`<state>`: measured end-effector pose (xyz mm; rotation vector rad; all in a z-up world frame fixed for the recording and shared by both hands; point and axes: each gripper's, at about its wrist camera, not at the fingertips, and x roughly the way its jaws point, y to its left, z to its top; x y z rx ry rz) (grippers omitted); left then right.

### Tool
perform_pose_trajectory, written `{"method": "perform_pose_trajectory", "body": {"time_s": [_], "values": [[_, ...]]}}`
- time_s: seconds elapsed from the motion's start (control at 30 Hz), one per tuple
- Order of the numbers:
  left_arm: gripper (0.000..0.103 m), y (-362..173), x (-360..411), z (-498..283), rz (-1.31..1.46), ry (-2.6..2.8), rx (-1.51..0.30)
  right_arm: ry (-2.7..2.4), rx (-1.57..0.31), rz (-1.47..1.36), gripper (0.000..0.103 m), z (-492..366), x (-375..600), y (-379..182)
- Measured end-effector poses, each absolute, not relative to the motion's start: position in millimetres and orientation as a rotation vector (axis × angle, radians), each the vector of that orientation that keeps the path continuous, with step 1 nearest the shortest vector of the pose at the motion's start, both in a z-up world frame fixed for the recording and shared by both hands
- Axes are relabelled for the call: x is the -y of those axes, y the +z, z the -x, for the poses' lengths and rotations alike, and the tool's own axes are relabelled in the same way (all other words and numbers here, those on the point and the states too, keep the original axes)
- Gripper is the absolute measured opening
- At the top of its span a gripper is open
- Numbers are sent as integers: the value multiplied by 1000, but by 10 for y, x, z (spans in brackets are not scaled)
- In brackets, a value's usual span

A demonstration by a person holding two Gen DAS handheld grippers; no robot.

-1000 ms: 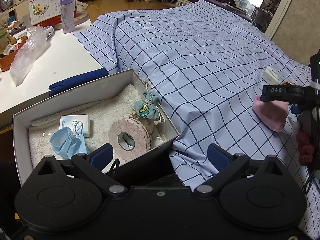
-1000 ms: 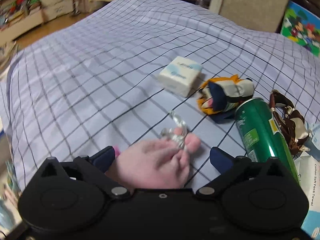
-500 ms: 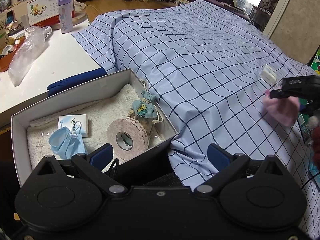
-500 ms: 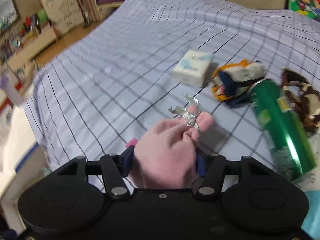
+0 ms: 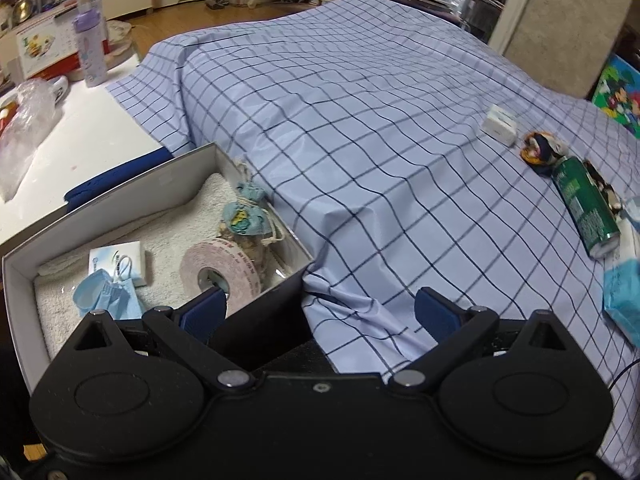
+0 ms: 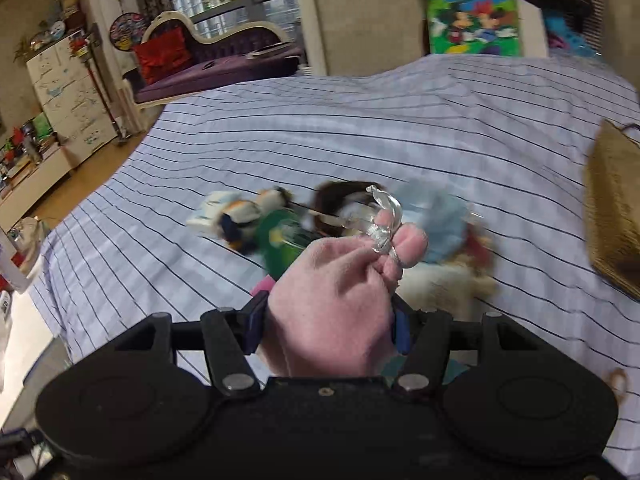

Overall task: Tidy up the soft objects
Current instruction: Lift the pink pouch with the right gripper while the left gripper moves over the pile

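My right gripper (image 6: pixel 326 326) is shut on a soft pink pouch (image 6: pixel 332 304) tied with a silver ribbon (image 6: pixel 382 220), held up in the air above the checked bedspread (image 6: pixel 360 140). Below it, blurred, lie a white tissue pack (image 6: pixel 208 214), an orange and navy cloth bundle (image 6: pixel 248 216), a green can (image 6: pixel 280 240) and a brown scrunchie (image 6: pixel 340 200). My left gripper (image 5: pixel 320 312) stands open over the corner of a white box (image 5: pixel 24 280), with nothing between its fingers. In the box lie a tape roll (image 5: pixel 220 272), a blue mask (image 5: pixel 104 296) and a small blue drawstring bag (image 5: pixel 244 216).
A woven basket (image 6: pixel 612 208) sits on the bed at the right. On the bedspread in the left wrist view lie the tissue pack (image 5: pixel 500 124), cloth bundle (image 5: pixel 540 152), green can (image 5: pixel 584 208) and a blue packet (image 5: pixel 624 300). A white table (image 5: pixel 80 140) with a purple bottle (image 5: pixel 90 52) stands left.
The right gripper closed on the pink pouch, lifted it off the bedspread and swung it rightward, out of the left wrist view. The left gripper shifted slightly.
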<state>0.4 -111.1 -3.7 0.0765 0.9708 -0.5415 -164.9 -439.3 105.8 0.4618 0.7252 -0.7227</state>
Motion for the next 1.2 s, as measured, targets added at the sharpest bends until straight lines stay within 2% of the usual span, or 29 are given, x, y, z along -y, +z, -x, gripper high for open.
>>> {"method": "perform_pose_trajectory", "body": {"time_s": [0.17, 0.47, 0.77, 0.93, 1.2], "values": [[97, -1, 1360, 166, -141, -621, -953, -693, -734, -473, 60, 1944, 4288, 967], [97, -6, 1636, 473, -233, -753, -934, -483, -815, -479, 60, 1241, 3785, 547], [97, 211, 1355, 48, -204, -621, -905, -370, -848, -441, 60, 644, 3371, 536], [97, 377, 1597, -111, -290, -604, -843, -386, -819, -464, 60, 832, 3443, 549], [97, 429, 2469, -259, -331, -708, -857, -549, -659, -482, 60, 1333, 3902, 722]]}}
